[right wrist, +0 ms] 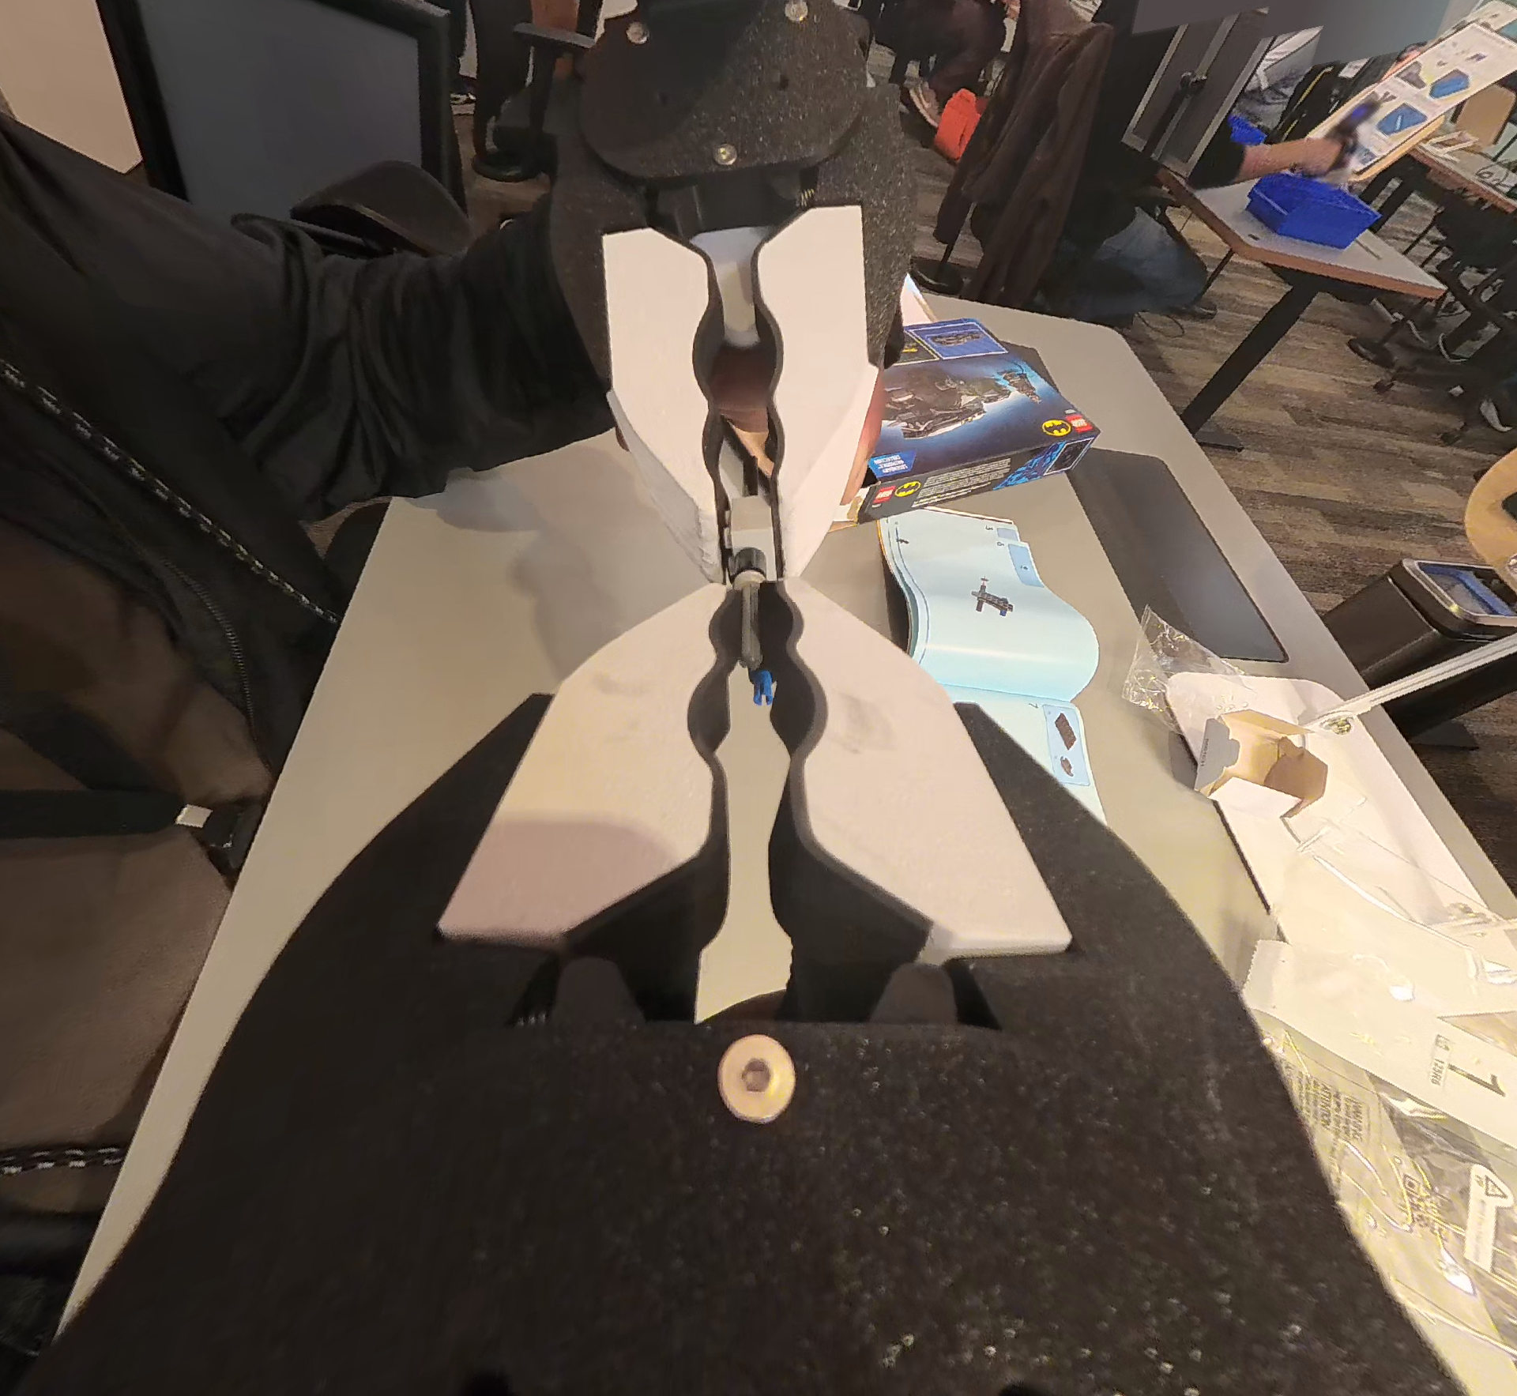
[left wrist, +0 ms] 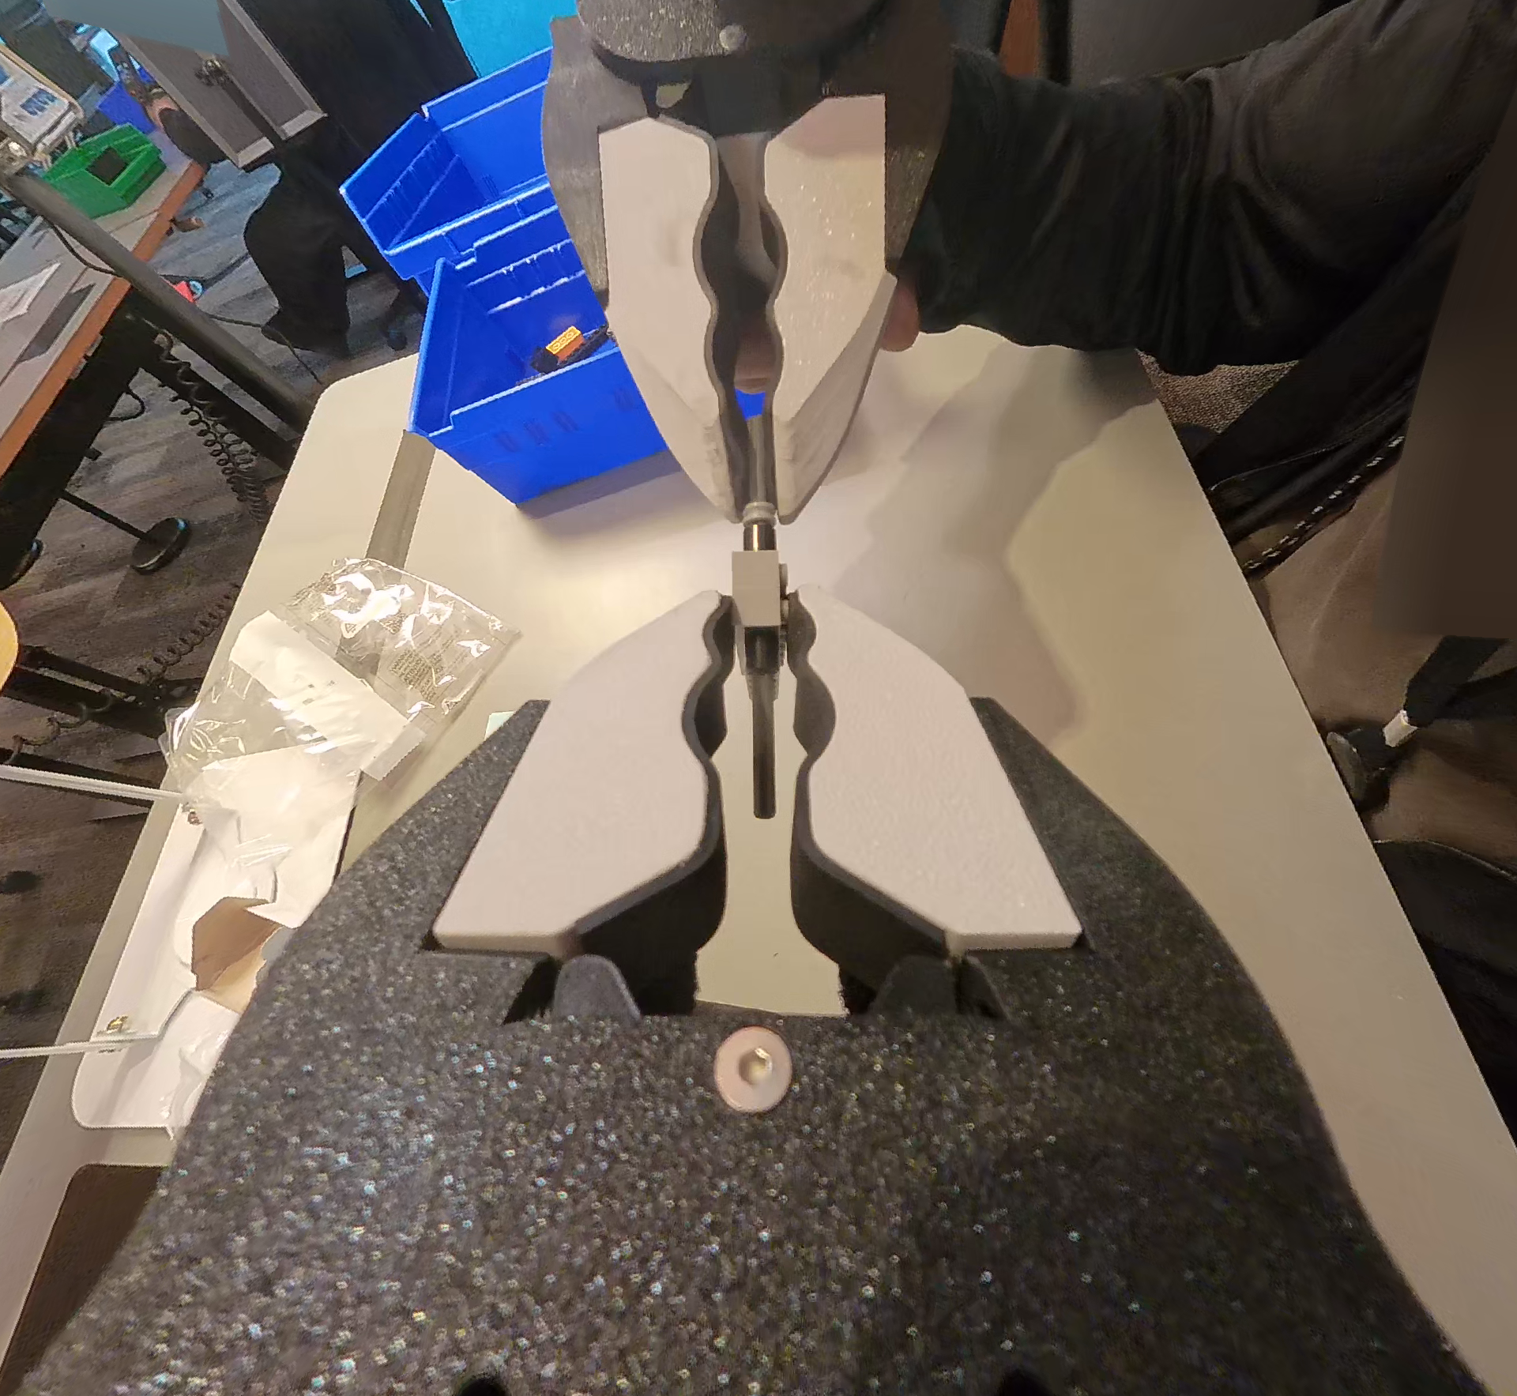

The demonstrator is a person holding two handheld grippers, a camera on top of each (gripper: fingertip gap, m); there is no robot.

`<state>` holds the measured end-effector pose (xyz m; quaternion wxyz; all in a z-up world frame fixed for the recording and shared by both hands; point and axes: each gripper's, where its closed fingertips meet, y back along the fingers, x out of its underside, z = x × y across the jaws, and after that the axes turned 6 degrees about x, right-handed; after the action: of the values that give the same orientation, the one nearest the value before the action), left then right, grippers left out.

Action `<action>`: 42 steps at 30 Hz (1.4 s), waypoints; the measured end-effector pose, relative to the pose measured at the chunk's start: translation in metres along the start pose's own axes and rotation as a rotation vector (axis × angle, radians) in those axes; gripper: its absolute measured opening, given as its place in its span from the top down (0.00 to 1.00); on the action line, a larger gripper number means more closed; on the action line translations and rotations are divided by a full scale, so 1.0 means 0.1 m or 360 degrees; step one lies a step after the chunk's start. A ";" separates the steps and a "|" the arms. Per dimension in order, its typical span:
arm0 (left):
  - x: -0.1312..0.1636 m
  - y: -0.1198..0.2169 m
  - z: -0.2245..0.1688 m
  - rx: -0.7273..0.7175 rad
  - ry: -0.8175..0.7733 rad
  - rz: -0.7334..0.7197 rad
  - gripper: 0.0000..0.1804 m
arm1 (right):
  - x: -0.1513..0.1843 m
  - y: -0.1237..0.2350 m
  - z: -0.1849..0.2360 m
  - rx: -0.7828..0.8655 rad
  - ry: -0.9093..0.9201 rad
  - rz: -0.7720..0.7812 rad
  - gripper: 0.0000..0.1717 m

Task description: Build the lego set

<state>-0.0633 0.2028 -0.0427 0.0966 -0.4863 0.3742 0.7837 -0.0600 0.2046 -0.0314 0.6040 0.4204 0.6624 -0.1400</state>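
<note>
The left gripper [left wrist: 759,601] had its two white fingers closed to a narrow gap on a small light-grey square plastic brick [left wrist: 757,592], the pads pressing its sides just above the grey tabletop [left wrist: 944,536]. A black peg [left wrist: 756,538] stuck out of the far face of that brick. The right gripper [left wrist: 759,511], coming from the opposite side, met it tip to tip; its jaws were almost fully closed on a thin dark-grey plastic rod [right wrist: 751,638] whose ringed end [left wrist: 759,512] touched the black peg. In the right wrist view a small blue pin [right wrist: 763,688] showed at the near end of the rod. Beyond the brick, a blue plastic bin [left wrist: 509,404] stood on the table. To the left of the brick lay crumpled clear plastic bags [left wrist: 345,667]. A dark printed cardboard box [right wrist: 977,413] and an open pale-blue instruction booklet [right wrist: 1001,618] lay behind the brick on the left gripper's side.
</note>
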 end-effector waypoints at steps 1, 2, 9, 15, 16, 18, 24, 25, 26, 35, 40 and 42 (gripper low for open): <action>0.00 0.00 0.00 0.0001 0.0000 0.0002 0.94 | 0.00 0.00 0.00 -0.0003 -0.0002 0.0002 0.97; 0.00 -0.01 0.00 0.0002 -0.0001 0.0004 0.94 | 0.01 0.00 0.00 -0.0006 -0.0003 0.0005 0.97; 0.02 -0.03 0.00 0.0004 0.0000 0.0016 0.94 | 0.04 -0.02 0.00 -0.0013 -0.0007 0.0022 0.97; 0.00 -0.03 0.05 -0.0023 0.0034 -0.0046 0.94 | 0.00 0.01 -0.06 0.0049 0.0007 -0.0015 0.97; -0.03 -0.02 0.08 -0.0021 0.0065 -0.0099 0.94 | -0.05 0.03 -0.10 0.0091 0.0015 -0.0053 0.96; -0.07 0.01 0.18 -0.0045 0.0160 -0.0197 0.94 | -0.14 0.07 -0.22 0.0223 0.0042 -0.0119 0.92; 0.02 0.13 0.53 -0.0158 0.0573 -0.0424 0.94 | -0.26 0.17 -0.45 0.0702 0.0347 -0.0315 0.86; 0.02 0.16 0.58 -0.0171 0.0645 -0.0480 0.94 | -0.24 0.18 -0.48 0.0804 0.0425 -0.0342 0.86; 0.01 0.19 0.62 -0.0163 0.0720 -0.0539 0.94 | -0.21 0.21 -0.52 0.0926 0.0512 -0.0372 0.85; 0.01 0.11 0.75 -0.0040 0.1229 -0.0897 0.94 | 0.17 0.10 -0.48 0.1839 0.1575 -0.0180 0.88; -0.01 -0.04 0.69 0.0001 0.1294 -0.0904 0.94 | 0.29 0.04 -0.56 0.2023 0.1760 -0.0048 0.85; -0.01 -0.09 0.67 0.0014 0.1327 -0.0913 0.94 | 0.32 0.04 -0.59 0.2071 0.1825 -0.0013 0.83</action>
<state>-0.1049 0.2550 -0.0295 0.1524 -0.8406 0.2356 0.4633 -0.0947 0.2604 -0.0459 -0.1840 0.6858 0.6545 -0.2598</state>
